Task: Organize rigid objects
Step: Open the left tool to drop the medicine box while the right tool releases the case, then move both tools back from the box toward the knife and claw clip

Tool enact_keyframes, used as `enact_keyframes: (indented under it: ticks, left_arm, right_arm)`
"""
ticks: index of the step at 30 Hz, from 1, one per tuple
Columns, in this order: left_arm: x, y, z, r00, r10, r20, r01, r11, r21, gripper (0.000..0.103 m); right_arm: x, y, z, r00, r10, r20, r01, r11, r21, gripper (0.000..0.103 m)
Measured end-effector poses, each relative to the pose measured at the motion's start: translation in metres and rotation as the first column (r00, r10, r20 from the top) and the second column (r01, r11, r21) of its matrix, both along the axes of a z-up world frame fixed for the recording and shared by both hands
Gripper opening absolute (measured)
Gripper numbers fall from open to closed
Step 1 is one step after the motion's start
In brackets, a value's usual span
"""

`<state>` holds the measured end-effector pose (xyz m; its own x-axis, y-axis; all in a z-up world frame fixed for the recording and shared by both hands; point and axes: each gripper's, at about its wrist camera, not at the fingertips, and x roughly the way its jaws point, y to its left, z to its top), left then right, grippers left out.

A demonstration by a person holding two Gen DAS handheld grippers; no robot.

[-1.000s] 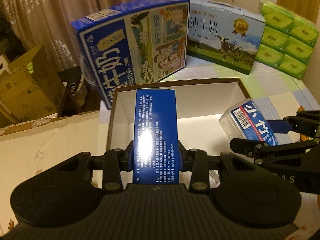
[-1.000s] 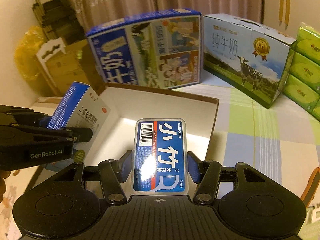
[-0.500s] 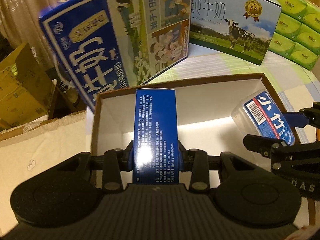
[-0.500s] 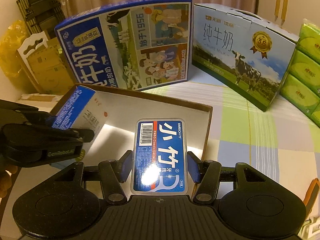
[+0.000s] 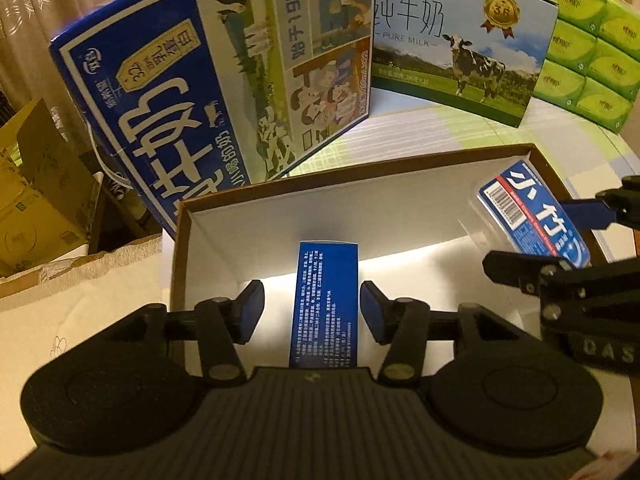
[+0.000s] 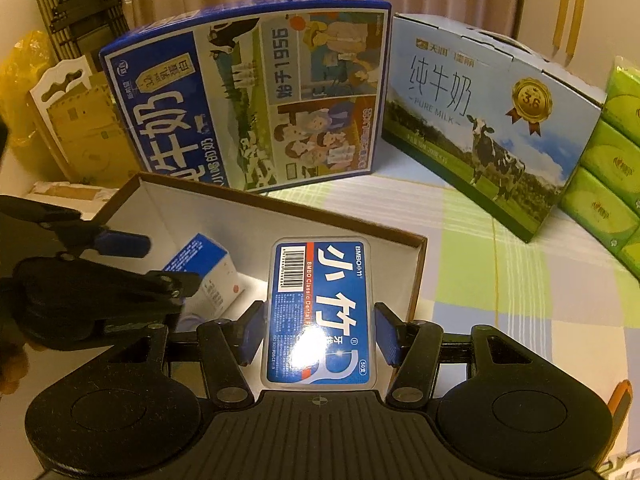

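While right gripper (image 6: 318, 338) clamps floss case (image 6: 320, 312), blue carton (image 5: 325, 304) lies free.

Cardboard, plastic and printed gloss

The small blue carton (image 5: 325, 300) looks like glossy card; the floss case (image 6: 320, 312) is shiny clear plastic; the open box (image 5: 280, 216) ahead is matt white-lined cardboard; the checked cloth (image 6: 500, 280) looks soft.

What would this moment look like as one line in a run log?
left tool: just opened, clear of blue carton in open box | right tool: gripping floss case

Left gripper (image 5: 311, 307), right gripper (image 6: 319, 334): black ribbed bodies, blue-padded jaws, silver screws
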<state>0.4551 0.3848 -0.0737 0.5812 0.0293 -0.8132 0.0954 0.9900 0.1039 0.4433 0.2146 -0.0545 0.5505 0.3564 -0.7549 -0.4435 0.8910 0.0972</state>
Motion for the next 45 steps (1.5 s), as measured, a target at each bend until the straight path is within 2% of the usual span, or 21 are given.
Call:
enact_keyframes:
  ticks: [5,7,13,24,35,45]
  left_arm:
    - [-0.006,0.002,0.005,1.0,-0.003,0.004,0.003,1.0,-0.018,0.049]
    - [-0.01,0.002,0.007,1.0,-0.006,0.004,0.006,1.0,-0.025,0.053]
    - [-0.027,0.003,0.011,1.0,0.002,0.007,-0.001,0.999,-0.037,0.054]
    - [-0.068,0.008,0.037,0.999,0.032,0.038,-0.029,0.997,-0.07,0.058]
    - [-0.119,0.006,0.074,0.992,0.067,0.107,-0.057,0.994,-0.088,0.058]
    - [-0.171,-0.005,0.09,0.988,0.09,0.127,-0.077,0.992,-0.101,0.058]
  right_arm:
    - [0.006,0.0,-0.001,1.0,0.005,0.027,-0.005,1.0,-0.011,0.055]
    - [0.006,0.0,0.0,0.999,0.013,0.03,-0.013,1.0,-0.015,0.057]
    - [0.0,-0.008,0.002,0.999,0.032,0.03,-0.033,0.999,0.035,0.063]
    - [-0.044,-0.025,0.023,0.999,0.042,0.013,-0.043,0.995,0.088,0.068]
    - [-0.088,-0.043,0.046,1.0,0.03,0.002,-0.03,0.991,0.13,0.073]
    - [-0.132,-0.058,0.056,0.999,0.035,-0.014,-0.033,0.988,0.148,0.075]
